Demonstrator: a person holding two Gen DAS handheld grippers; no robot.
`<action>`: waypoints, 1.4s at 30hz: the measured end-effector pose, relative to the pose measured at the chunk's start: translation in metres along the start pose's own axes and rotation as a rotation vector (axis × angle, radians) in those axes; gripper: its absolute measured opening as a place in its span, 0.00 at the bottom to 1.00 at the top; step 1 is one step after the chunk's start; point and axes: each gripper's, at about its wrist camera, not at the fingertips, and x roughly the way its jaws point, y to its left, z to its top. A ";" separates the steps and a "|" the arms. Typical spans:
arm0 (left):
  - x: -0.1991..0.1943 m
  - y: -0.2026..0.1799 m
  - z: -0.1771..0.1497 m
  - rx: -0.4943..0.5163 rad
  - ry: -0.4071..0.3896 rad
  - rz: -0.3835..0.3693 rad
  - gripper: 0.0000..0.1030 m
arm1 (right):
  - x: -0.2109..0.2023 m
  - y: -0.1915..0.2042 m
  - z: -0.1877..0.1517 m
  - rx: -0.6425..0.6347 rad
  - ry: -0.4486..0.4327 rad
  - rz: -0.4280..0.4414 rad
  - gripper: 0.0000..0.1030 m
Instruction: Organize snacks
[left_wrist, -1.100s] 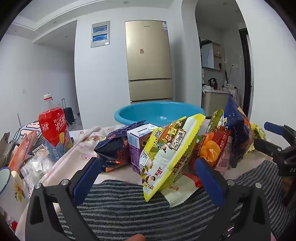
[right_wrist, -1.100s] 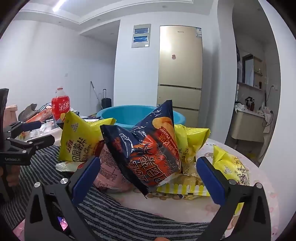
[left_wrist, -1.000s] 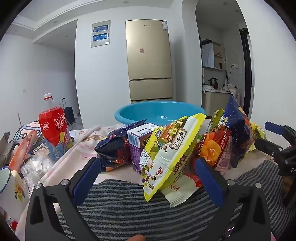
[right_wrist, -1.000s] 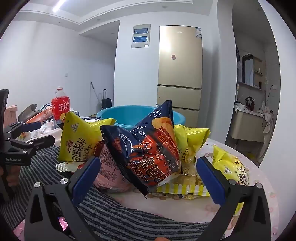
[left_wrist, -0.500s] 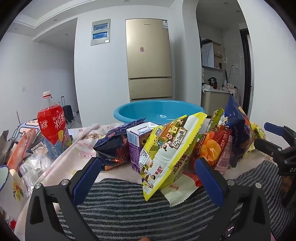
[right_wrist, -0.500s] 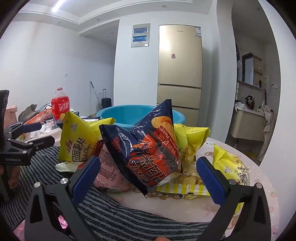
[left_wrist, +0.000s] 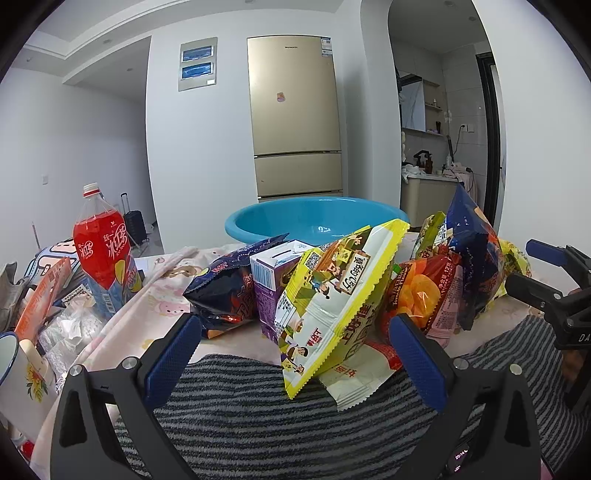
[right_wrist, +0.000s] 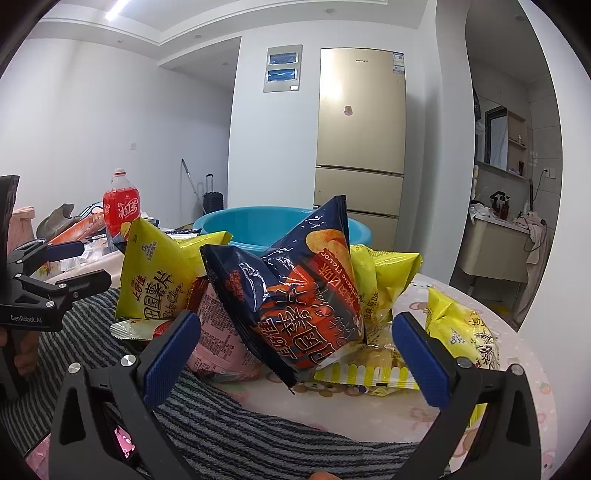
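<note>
A heap of snacks lies on the table in front of a blue basin (left_wrist: 314, 221). In the left wrist view my left gripper (left_wrist: 295, 358) is open, just short of a yellow-edged snack bag (left_wrist: 332, 306) that leans on a purple carton (left_wrist: 271, 291); a dark blue bag (left_wrist: 225, 291) lies to their left. In the right wrist view my right gripper (right_wrist: 297, 356) is open too, and a dark blue chips bag (right_wrist: 295, 295) stands upright between its fingers without touching them. Yellow chips bags (right_wrist: 159, 277) and a pink pack (right_wrist: 221, 343) flank it.
A red drink bottle (left_wrist: 103, 254) stands at the left with an orange box (left_wrist: 40, 299) and a cup (left_wrist: 14, 365). A striped grey towel (left_wrist: 258, 417) covers the table's near side. Behind the basin stands a gold fridge (left_wrist: 295, 118). Another yellow bag (right_wrist: 461, 332) lies at the right.
The left wrist view has shifted slightly, so the bottle sits a little higher and farther left. The right gripper and the snacks have barely moved.
</note>
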 end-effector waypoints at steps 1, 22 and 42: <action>0.000 0.000 0.000 0.000 0.000 0.000 1.00 | 0.000 0.000 0.000 0.001 0.001 0.000 1.00; 0.000 0.000 0.000 0.001 0.001 0.000 1.00 | 0.000 0.000 0.001 0.000 0.003 0.000 1.00; 0.000 0.000 0.000 0.002 0.002 0.001 1.00 | 0.005 0.005 -0.004 0.000 0.008 -0.001 1.00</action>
